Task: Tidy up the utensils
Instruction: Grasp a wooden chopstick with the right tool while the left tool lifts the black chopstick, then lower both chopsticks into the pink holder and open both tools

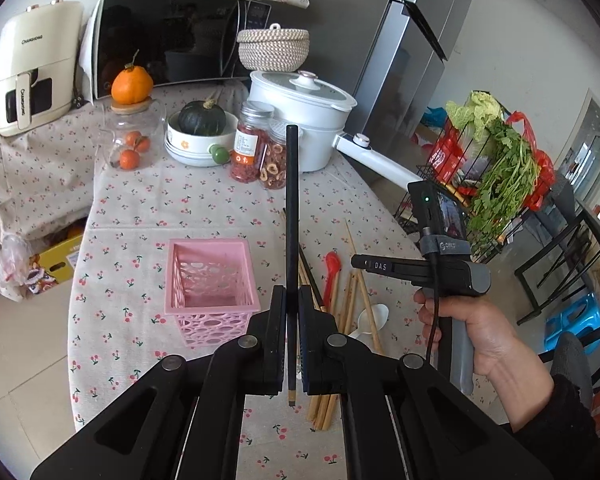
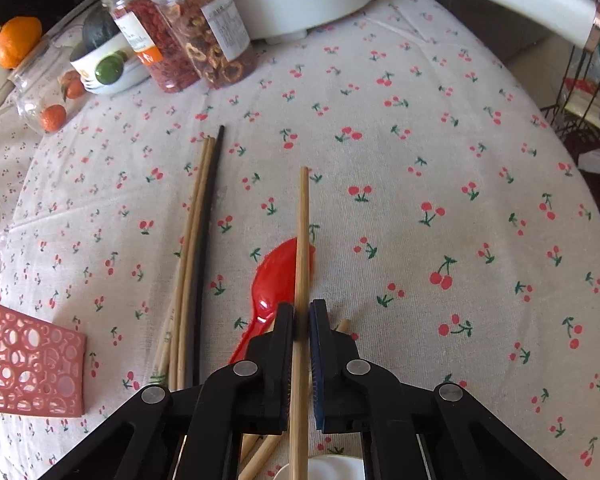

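Left claw [image 1: 293, 300] pinching black chopstick [image 1: 291, 216] beside pink basket [image 1: 210, 276], right claw [image 2: 301, 316] clamping wooden chopstick [image 2: 302, 248]

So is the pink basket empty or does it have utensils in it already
Empty, as far as shows. The pink basket stands upright and its visible inside holds nothing; the black chopstick is in the left gripper.

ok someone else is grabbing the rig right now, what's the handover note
Left gripper: shut on a black chopstick, held above the table.
Right gripper: shut on a wooden chopstick, over the red spoon.
Pink basket: empty, nothing sorted yet.
Still on the tablecloth: one more black chopstick, several wooden chopsticks, red spoon, white spoon.
Left to do: drop both held chopsticks into the basket, then the rest.
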Demonstrator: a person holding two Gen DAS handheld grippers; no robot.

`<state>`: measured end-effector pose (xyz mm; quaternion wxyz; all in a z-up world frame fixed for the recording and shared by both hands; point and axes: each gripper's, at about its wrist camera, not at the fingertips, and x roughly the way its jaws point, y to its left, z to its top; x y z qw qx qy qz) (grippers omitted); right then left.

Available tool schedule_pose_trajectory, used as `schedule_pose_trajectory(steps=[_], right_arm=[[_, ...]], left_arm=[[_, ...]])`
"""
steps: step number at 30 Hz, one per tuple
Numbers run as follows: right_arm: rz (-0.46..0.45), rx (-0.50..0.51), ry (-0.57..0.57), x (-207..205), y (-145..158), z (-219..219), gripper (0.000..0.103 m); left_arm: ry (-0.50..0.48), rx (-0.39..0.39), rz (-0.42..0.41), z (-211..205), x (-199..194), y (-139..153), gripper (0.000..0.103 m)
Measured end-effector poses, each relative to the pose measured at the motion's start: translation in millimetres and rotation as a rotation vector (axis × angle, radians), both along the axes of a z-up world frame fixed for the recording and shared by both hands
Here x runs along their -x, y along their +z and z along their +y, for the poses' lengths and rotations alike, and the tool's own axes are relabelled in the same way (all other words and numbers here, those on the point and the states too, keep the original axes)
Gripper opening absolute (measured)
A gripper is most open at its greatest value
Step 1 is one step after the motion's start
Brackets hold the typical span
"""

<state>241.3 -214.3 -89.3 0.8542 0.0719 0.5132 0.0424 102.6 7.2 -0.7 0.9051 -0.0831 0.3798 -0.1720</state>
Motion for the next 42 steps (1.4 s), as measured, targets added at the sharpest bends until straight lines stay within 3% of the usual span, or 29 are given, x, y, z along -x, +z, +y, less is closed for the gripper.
schedule_pose_trajectory(steps=[8, 16, 20, 25, 30, 35, 42], right_arm=[[-0.232, -0.048, 0.055, 62, 72, 9, 0.006], [-0.469, -0.098, 0.105, 115, 132, 27, 0.005], [-0.549, -0.139, 0.116, 122, 151, 37, 0.005], [-0.643, -0.223, 0.133, 130, 175, 46, 0.005], [-0.651, -0.297, 0.154, 122, 180, 63, 0.005], [-0.599, -0.324, 0.18, 102, 162, 89, 0.006], [-0.486, -0.249, 0.217, 74, 127, 121, 0.006]], left_arm=[[0.032, 0.074, -0.143, 23, 23, 41, 0.005], [0.141, 0.142, -0.291, 59, 27, 73, 0.005], [0.183, 0.122, -0.333, 67, 18, 78, 0.005], [0.208, 0.075, -0.321, 69, -5, 65, 0.005], [0.207, 0.03, -0.283, 64, -28, 44, 0.005], [0.175, 0.0, -0.154, 60, -54, 17, 0.005], [0.168, 0.007, -0.031, 63, -74, -8, 0.005]])
